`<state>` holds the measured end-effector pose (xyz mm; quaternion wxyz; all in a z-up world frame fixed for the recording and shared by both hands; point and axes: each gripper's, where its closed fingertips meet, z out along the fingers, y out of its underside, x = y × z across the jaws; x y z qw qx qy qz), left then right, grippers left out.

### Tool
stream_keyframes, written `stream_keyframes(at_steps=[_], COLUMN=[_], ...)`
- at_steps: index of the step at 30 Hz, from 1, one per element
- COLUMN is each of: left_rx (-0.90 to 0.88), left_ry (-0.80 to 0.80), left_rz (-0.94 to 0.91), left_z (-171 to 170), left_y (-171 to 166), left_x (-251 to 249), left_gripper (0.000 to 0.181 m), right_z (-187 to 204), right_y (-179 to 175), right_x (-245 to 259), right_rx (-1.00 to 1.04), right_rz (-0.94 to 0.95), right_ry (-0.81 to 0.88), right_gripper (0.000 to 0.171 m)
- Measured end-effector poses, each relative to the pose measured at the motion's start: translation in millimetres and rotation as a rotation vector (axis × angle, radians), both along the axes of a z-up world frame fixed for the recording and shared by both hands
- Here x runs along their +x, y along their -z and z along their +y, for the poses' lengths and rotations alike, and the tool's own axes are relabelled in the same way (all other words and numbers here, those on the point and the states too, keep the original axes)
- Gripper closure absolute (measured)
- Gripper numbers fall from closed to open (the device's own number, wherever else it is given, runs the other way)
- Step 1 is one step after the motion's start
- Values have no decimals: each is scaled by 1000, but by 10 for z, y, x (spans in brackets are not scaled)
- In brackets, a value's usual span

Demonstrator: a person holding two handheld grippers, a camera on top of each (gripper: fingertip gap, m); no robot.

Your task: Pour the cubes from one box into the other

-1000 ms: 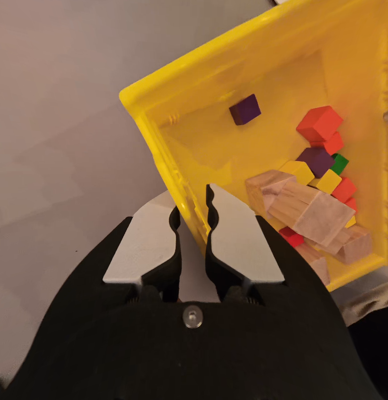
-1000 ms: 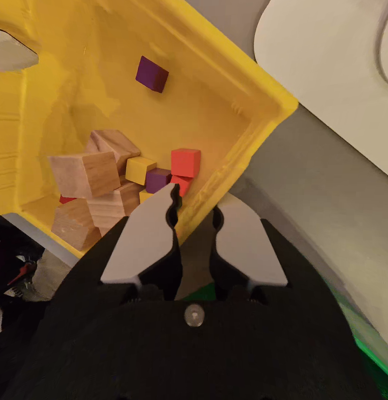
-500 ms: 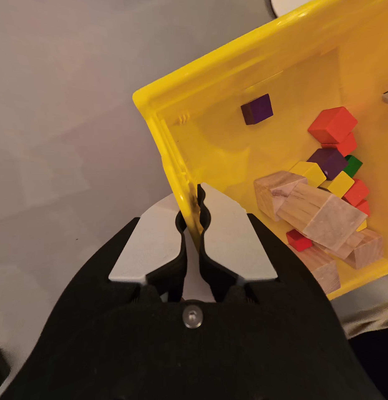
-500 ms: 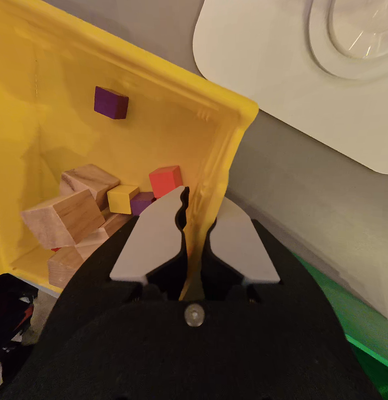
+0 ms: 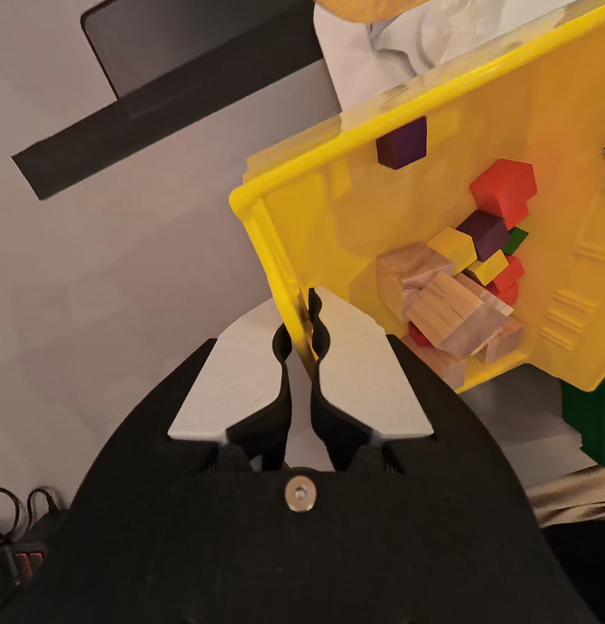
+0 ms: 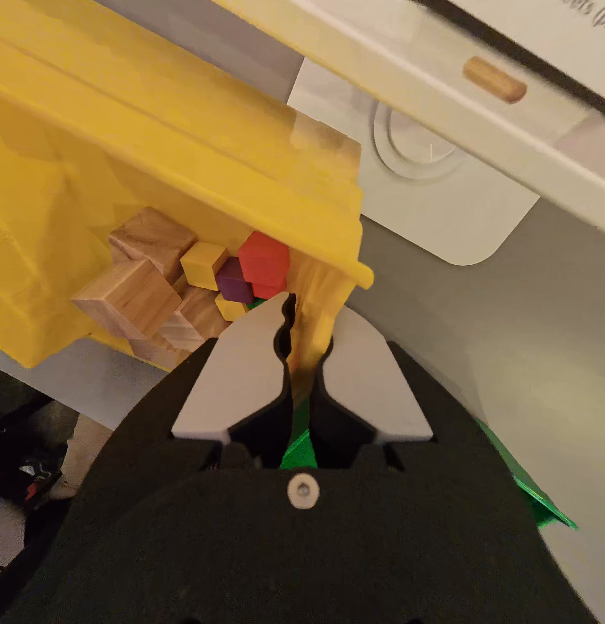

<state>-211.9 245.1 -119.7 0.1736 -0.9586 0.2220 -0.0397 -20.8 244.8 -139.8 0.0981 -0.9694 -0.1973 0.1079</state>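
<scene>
Yellow box (image 5: 328, 216) pinched by L claw (image 5: 303, 324) & R claw (image 6: 309, 324); lone purple cube (image 5: 402, 143) only in L view.

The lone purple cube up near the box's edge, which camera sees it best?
The left wrist view: the lone purple cube sits apart there, just below the yellow box rim. The right wrist view doesn't show it, only a purple cube in the pile.

Each gripper had a broad matte black body that flared outward toward the camera. The left gripper (image 5: 299, 324) and the right gripper (image 6: 308, 324) both carried two pale grey wedge-shaped fingers (image 5: 362, 378) edged inside with wavy black pads (image 6: 284, 324). A round silver screw (image 5: 300, 493) sat centred behind the fingers.
</scene>
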Motion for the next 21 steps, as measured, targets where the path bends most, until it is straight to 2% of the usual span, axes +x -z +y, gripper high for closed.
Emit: stream_keyframes(at_steps=[10, 21], left_rx=[89, 88], left_ry=[9, 37], left_rz=[-52, -24], left_z=[43, 83], left_y=[-196, -337], left_x=[167, 287], left_gripper=[177, 177], right_z=[55, 33], right_y=[-240, -293], right_x=[156, 257], right_rx=[74, 31], right_rz=[19, 56], right_ry=[6, 13], right_gripper=[171, 171])
